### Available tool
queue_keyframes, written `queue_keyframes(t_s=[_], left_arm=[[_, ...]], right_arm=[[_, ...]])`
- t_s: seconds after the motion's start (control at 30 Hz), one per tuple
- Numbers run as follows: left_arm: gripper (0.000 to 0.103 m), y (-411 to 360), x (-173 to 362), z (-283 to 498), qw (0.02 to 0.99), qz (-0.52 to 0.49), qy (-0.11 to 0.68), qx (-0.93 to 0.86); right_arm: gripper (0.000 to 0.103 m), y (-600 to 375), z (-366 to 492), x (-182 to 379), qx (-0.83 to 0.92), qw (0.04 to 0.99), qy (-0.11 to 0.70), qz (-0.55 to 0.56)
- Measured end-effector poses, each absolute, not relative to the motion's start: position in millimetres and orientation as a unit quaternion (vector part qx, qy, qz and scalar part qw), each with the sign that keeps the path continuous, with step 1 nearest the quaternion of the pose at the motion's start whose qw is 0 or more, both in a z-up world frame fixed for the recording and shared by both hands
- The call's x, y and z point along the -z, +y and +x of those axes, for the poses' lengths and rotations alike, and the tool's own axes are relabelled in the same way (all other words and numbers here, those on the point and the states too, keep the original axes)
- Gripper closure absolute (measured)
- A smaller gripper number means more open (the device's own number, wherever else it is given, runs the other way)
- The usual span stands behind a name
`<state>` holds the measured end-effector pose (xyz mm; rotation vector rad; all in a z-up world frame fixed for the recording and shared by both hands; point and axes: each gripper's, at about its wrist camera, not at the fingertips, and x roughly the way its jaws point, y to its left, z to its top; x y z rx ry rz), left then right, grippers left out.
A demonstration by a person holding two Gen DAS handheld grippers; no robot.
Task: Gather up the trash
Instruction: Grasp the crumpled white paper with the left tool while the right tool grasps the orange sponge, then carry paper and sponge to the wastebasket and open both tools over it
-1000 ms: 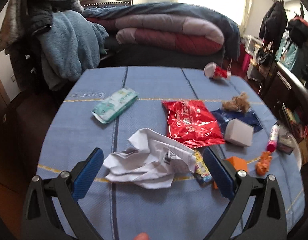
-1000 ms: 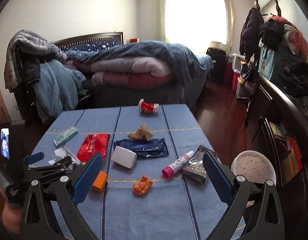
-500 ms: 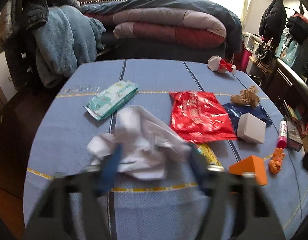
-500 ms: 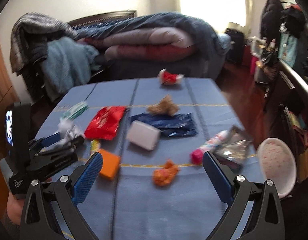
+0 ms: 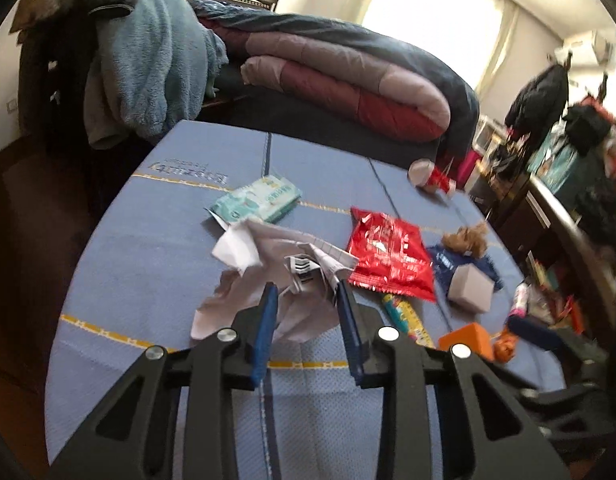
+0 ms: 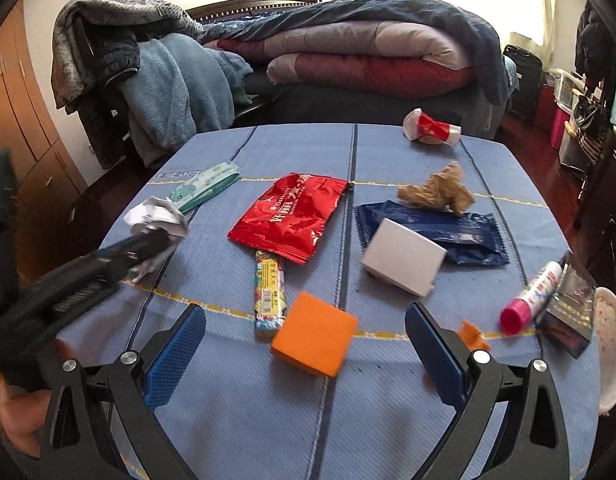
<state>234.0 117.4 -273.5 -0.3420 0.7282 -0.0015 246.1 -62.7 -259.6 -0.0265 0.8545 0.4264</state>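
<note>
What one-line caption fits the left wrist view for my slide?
Left gripper, jaws pinching crumpled white paper on the blue tablecloth, beside a red snack bag.

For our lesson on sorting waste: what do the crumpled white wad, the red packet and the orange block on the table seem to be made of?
Crumpled white wad: paper, matte, with sharp creases and printed lines.
Red packet: probably plastic film, glossy, with wrinkled highlights and a crimped end.
Orange block: uncertain, perhaps foam or card; flat matte faces, no shine.
</note>
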Motion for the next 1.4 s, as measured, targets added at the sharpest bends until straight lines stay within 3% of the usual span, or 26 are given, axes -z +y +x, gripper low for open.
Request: queue_keyframes(t_s=[0.1, 0.23, 0.43, 0.5, 0.53, 0.57, 0.63, 0.8, 0.87, 1.4], left_arm=[[0.072, 123.0, 268.4, 229.5, 0.923, -0.168, 0.346, -0.005], [0.072, 124.8, 270.9, 232.3, 0.922, -0.166, 0.351, -0.007], [0.047, 116.8, 280.5, 245.6, 0.917, -0.153, 0.368, -0.011], [0.046, 114.1, 284.5, 250.5, 0.916, -0.144, 0.374, -0.016], [0.051, 114.6, 287.1, 252.4, 0.914, -0.143, 0.378, -0.018], [0.065, 114.3, 289.8, 254.5, 0.912, -0.143, 0.383, -0.023], [0.076, 114.2, 290.1, 255.0, 0.914, -0.141, 0.381, -0.024], [0.082, 119.4, 274.2, 243.7, 0.922, -0.162, 0.350, -0.017], [0.091, 118.4, 262.8, 236.0, 0.928, -0.165, 0.334, -0.011], [0.092, 78.6, 219.0, 206.1, 0.944, -0.146, 0.293, 0.042]], right_arm=[[0.004, -55.6, 252.6, 267.4, -0.204, 0.884, 0.421, -0.016], [0.026, -51.7, 257.2, 274.3, -0.202, 0.878, 0.434, -0.017], [0.047, -52.5, 257.0, 275.8, -0.203, 0.876, 0.436, -0.022], [0.058, -53.8, 257.4, 276.5, -0.205, 0.875, 0.439, -0.020], [0.061, -54.4, 257.8, 277.0, -0.208, 0.873, 0.441, -0.017], [0.062, -55.1, 258.3, 277.4, -0.210, 0.872, 0.442, -0.015], [0.062, -56.1, 257.8, 276.6, -0.212, 0.872, 0.441, -0.012], [0.062, -63.8, 251.5, 269.0, -0.222, 0.875, 0.431, 0.001], [0.062, -67.2, 248.6, 264.7, -0.224, 0.877, 0.425, 0.005], [0.062, -115.7, 219.5, 226.0, -0.217, 0.897, 0.382, 0.041]])
